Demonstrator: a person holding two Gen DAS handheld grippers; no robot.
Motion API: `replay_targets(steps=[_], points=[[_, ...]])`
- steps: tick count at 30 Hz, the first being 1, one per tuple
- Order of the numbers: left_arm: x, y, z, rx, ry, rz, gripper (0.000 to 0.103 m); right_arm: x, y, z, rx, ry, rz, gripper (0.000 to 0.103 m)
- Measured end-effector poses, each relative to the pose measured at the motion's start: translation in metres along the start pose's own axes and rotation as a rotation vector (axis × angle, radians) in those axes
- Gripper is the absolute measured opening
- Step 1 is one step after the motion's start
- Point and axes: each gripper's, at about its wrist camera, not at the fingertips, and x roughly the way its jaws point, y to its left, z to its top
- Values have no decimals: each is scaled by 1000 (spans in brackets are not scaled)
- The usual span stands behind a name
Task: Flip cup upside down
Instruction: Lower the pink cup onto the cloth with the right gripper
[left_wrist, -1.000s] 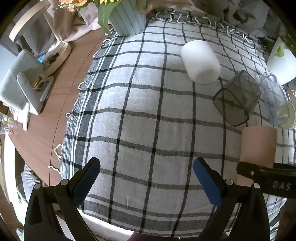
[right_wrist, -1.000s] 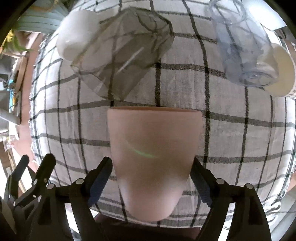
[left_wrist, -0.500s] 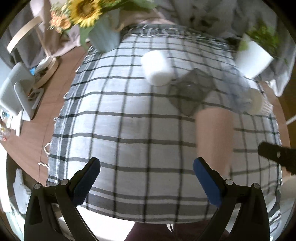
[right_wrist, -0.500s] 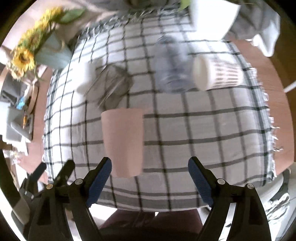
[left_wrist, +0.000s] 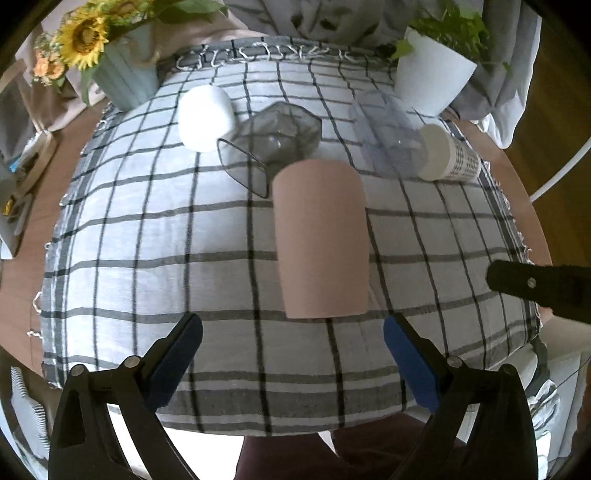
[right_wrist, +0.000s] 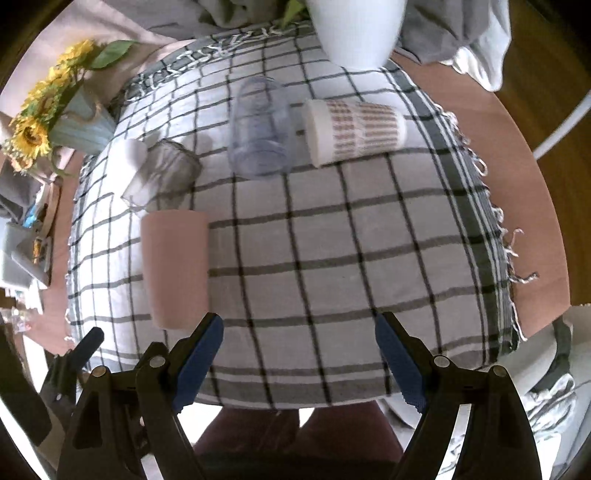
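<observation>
A pink cup (left_wrist: 321, 240) stands upside down on the checked cloth (left_wrist: 147, 229), its wide rim down; it also shows in the right wrist view (right_wrist: 175, 266) at the left. My left gripper (left_wrist: 291, 363) is open and empty, just short of the cup. My right gripper (right_wrist: 299, 360) is open and empty, drawn back to the near table edge, right of the cup. Part of the right gripper's arm (left_wrist: 539, 295) shows at the right of the left wrist view.
Behind the pink cup lie a smoky glass (left_wrist: 273, 142), a white cup (left_wrist: 205, 118), a clear tumbler (left_wrist: 384, 136) and a patterned white cup (left_wrist: 448, 155). A sunflower vase (left_wrist: 122, 77) and a white plant pot (left_wrist: 432, 79) stand at the back.
My right gripper let go of the pink cup and pulled back and up, away from it. Both grippers rose and backed toward the near edge; the cup stands alone.
</observation>
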Motion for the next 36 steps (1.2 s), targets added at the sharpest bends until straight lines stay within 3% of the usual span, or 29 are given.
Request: replay_targets(steps=[6,13,21,23,36], points=[[23,-9,2,20,18,-8,99,10,-18,-5,44,28,-23,85],[43,-13,7,9,47,-24,91,19,-33,-6,79,57,-42,85],[55,-18,10,6,71,-20,73,29,-40,-6,76,86,-50,85],[56,-18,10,4,74,-24,62,32,-40,-6,74,95,-47,85],[33,-21,-2,-21,71,-23,62,34,-36,-2,23,96,-15,85]])
